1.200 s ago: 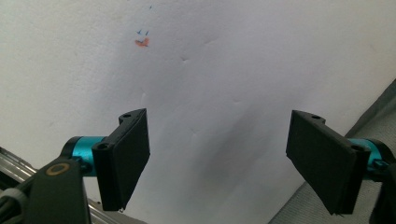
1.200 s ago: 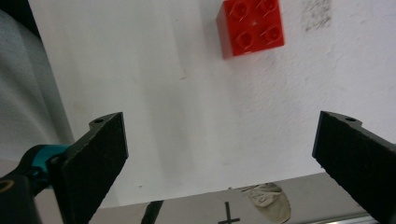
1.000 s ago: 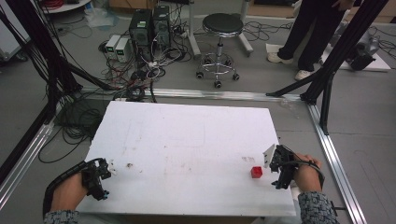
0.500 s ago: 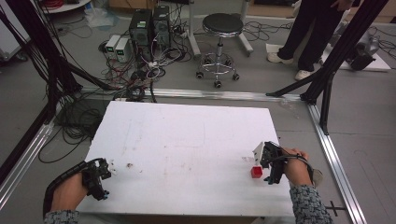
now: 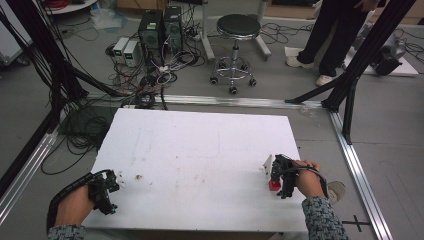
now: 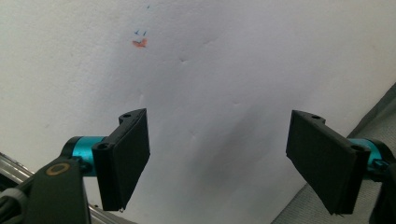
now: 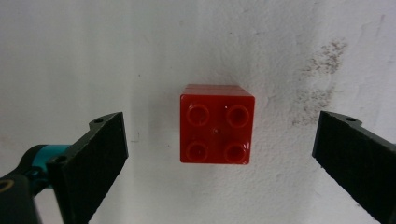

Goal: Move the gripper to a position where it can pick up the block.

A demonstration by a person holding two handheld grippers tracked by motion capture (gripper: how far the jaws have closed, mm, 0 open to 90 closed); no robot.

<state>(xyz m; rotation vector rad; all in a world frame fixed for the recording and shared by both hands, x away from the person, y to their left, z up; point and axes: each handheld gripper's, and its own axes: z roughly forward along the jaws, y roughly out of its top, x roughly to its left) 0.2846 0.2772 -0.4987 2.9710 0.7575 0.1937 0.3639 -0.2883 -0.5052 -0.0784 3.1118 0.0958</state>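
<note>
A small red four-stud brick (image 7: 217, 123) rests on the white table (image 5: 200, 150), near its front right corner (image 5: 274, 184). My right gripper (image 5: 278, 176) hovers directly over the brick, pointing down at it. In the right gripper view its gripper (image 7: 224, 158) is open, with one black jaw on each side of the brick and neither touching it. My left gripper (image 5: 106, 190) stays at the table's front left corner. It is open too (image 6: 229, 163), with bare white table between its jaws.
A small brownish stain (image 5: 137, 176) and an orange-blue mark (image 6: 139, 42) dot the table by the left gripper. Behind the table stand a round stool (image 5: 236, 30), computer boxes with tangled cables (image 5: 155, 35) and a standing person (image 5: 330, 35). Black frame poles (image 5: 360, 55) rise at the right.
My right gripper has moved left across the table's front right corner and now sits over the red brick. The left gripper has not moved.
</note>
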